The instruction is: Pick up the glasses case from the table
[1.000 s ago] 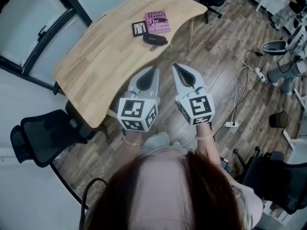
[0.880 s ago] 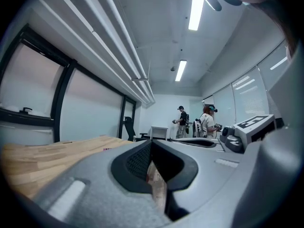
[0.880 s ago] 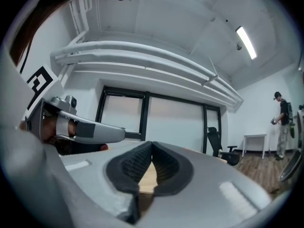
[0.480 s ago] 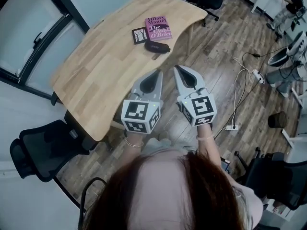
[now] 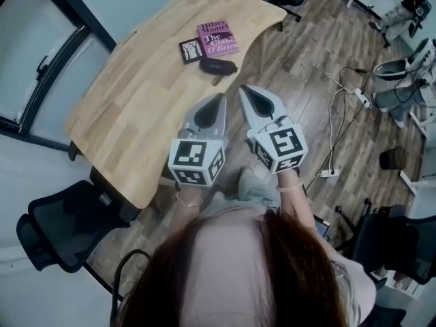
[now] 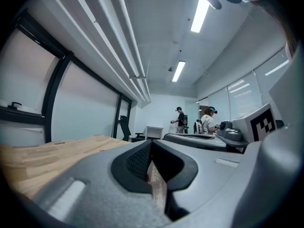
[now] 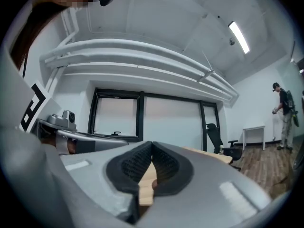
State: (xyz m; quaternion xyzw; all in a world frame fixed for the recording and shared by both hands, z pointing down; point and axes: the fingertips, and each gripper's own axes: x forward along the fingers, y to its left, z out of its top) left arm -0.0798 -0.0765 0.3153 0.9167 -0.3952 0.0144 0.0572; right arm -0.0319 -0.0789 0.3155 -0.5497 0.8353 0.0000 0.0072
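The glasses case (image 5: 218,65) lies on the table (image 5: 136,107) at upper centre. Below it, left gripper (image 5: 221,99) and right gripper (image 5: 243,89) have jaws clenched, empty.

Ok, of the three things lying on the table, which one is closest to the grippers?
The black glasses case; it is dark and oblong, while the pink book and the small black card lie beyond it, farther up the table.
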